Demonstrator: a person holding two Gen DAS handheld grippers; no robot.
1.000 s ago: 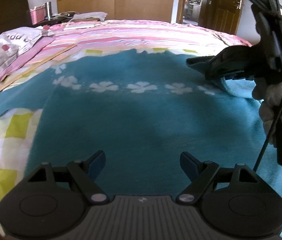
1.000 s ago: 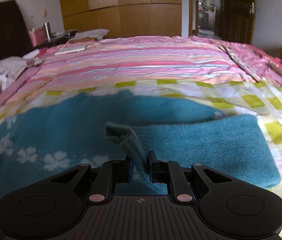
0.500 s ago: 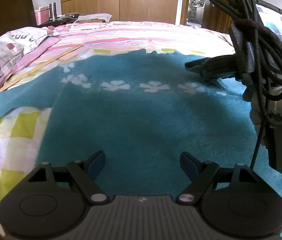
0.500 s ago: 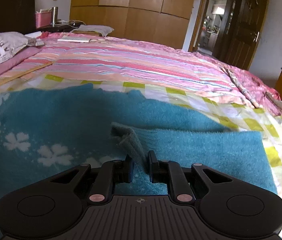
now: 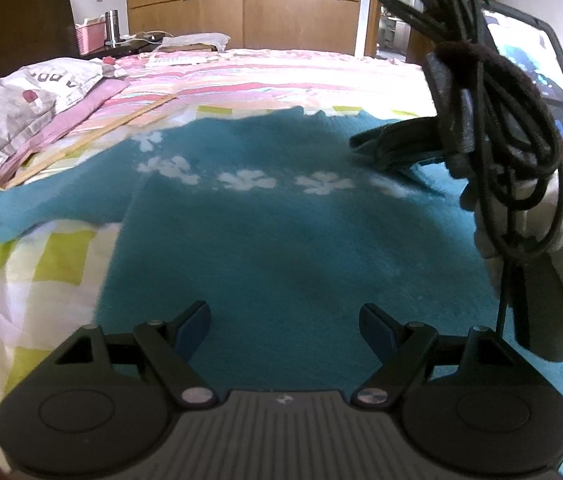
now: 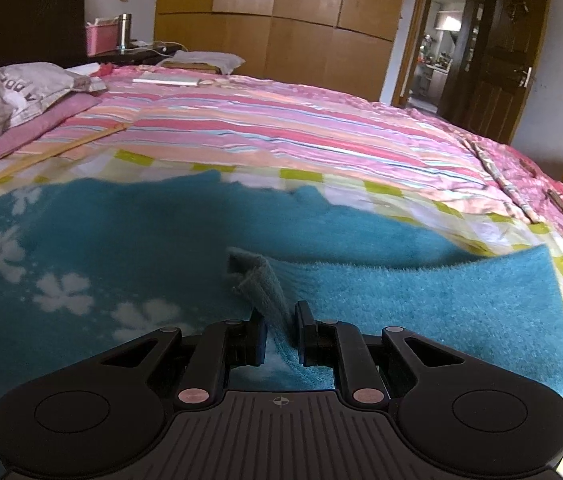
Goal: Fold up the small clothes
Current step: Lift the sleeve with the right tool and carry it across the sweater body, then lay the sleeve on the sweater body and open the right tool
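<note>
My right tool (image 6: 279, 330) is clenched on the cuff of the teal sweater (image 5: 281, 248), pinching that sleeve end (image 6: 259, 280) and holding it lifted over the sweater's body. My left tool (image 5: 283, 326) is released, fingers wide apart, hovering over the lower front with nothing between them. Sweater lies spread flat on the bed (image 6: 281, 120), white flower band across the chest.

Sweater (image 5: 281, 240): teal, fuzzy knit, a row of white flowers across the chest. It lies spread flat on the bed. One sleeve (image 5: 21, 208) extends straight out to the left in the left wrist view. The other sleeve (image 6: 441, 304) is folded in over the body, its ribbed cuff (image 6: 257, 280) raised off the surface.
</note>
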